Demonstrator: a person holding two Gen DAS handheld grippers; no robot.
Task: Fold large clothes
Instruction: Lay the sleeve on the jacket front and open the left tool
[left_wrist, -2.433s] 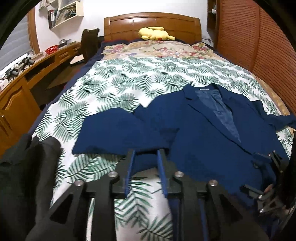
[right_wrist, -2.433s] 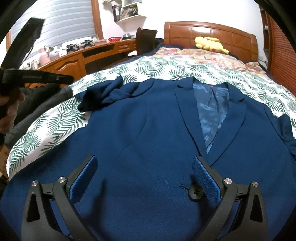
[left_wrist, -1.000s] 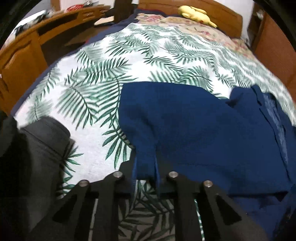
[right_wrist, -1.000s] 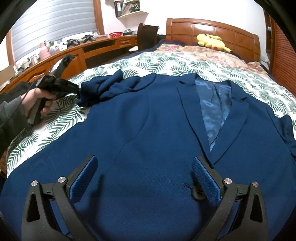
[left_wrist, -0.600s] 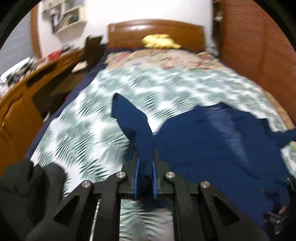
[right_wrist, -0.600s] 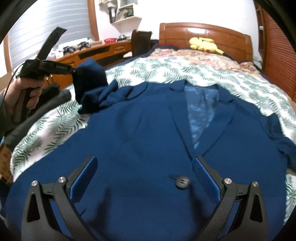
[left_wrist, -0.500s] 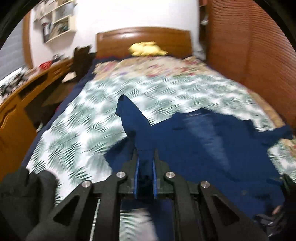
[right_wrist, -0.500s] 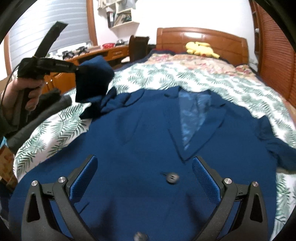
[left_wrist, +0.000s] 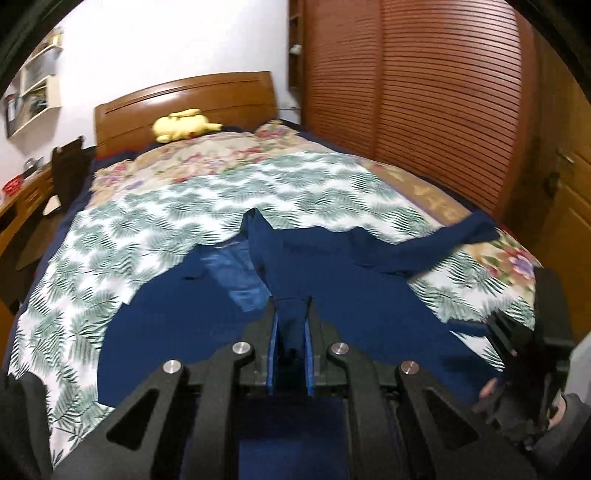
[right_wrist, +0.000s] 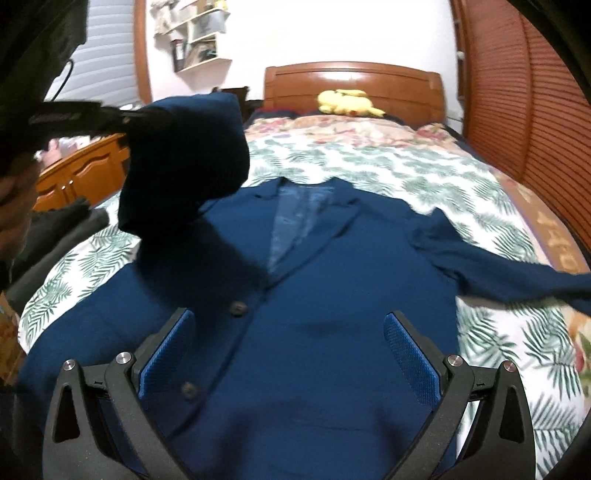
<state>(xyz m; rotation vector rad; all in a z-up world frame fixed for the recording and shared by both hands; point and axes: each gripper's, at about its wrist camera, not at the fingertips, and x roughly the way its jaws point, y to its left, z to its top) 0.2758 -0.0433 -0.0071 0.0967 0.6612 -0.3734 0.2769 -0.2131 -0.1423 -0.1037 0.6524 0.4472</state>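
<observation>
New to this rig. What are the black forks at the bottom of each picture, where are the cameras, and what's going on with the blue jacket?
There is no robot arm here: a person holds a two-finger gripper in each hand, and a fisheye camera on each gripper looks forward along its fingers. The black forks are those fingers.

In the left wrist view, the left gripper is shut on a sleeve of the navy jacket, lifted off the bed. The right wrist view shows the same gripper from the side, with that sleeve hanging from it above the jacket.

The right gripper is open and holds nothing; it hovers over the jacket's buttoned front.

The jacket lies face up on the leaf-print bedspread, its other sleeve stretched to the side. A yellow plush toy lies by the headboard.
</observation>
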